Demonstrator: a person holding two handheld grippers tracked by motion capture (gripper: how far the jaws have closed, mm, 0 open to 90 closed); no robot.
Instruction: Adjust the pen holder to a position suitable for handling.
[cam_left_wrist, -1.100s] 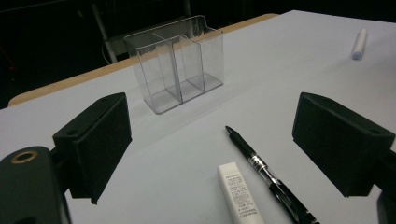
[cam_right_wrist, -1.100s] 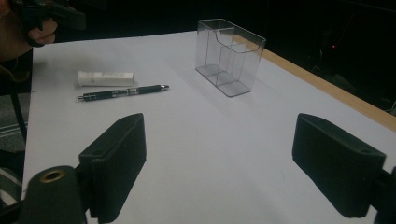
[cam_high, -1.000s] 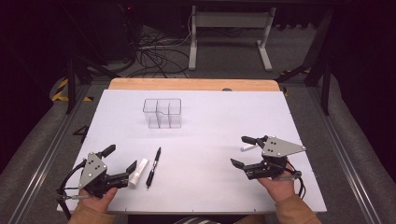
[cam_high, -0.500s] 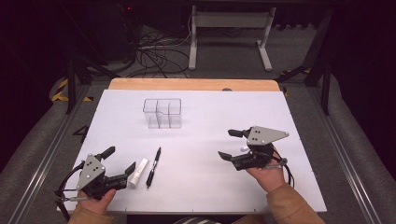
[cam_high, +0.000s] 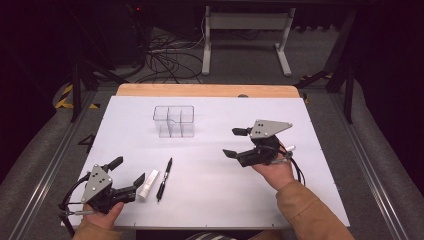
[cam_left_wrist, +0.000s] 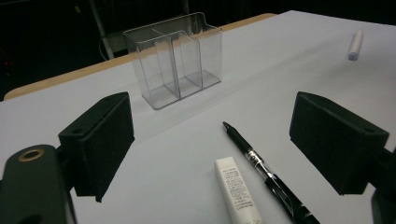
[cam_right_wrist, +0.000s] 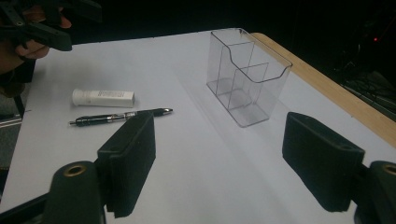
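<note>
**Right gripper swings in toward the middle of the table, nothing in it**

Since the earlier frames the right gripper (cam_high: 234, 142) has left the right edge of the table (cam_high: 210, 200) and come inward and slightly up, away from the small white stick (cam_high: 290, 148) that now lies just behind the hand; its jaws have just been closing a little, yet they are spread with nothing between them; the left gripper (cam_high: 127, 170) has kept its place near the front left corner, jaws also spread and holding nothing.

The black pen (cam_high: 164, 178) and the white tube (cam_high: 148, 184) lie side by side just off the left gripper's tips (close, but whether they touch is hard to tell); the clear holder (cam_high: 174, 121) stands upright farther back, its compartments bare.

Judging from this, the risks lie in the pick-up; a pinch on the pen could catch the tube too, since they lie so close; the round pen may roll off the pads; a careless drop could tip the light holder.
</note>
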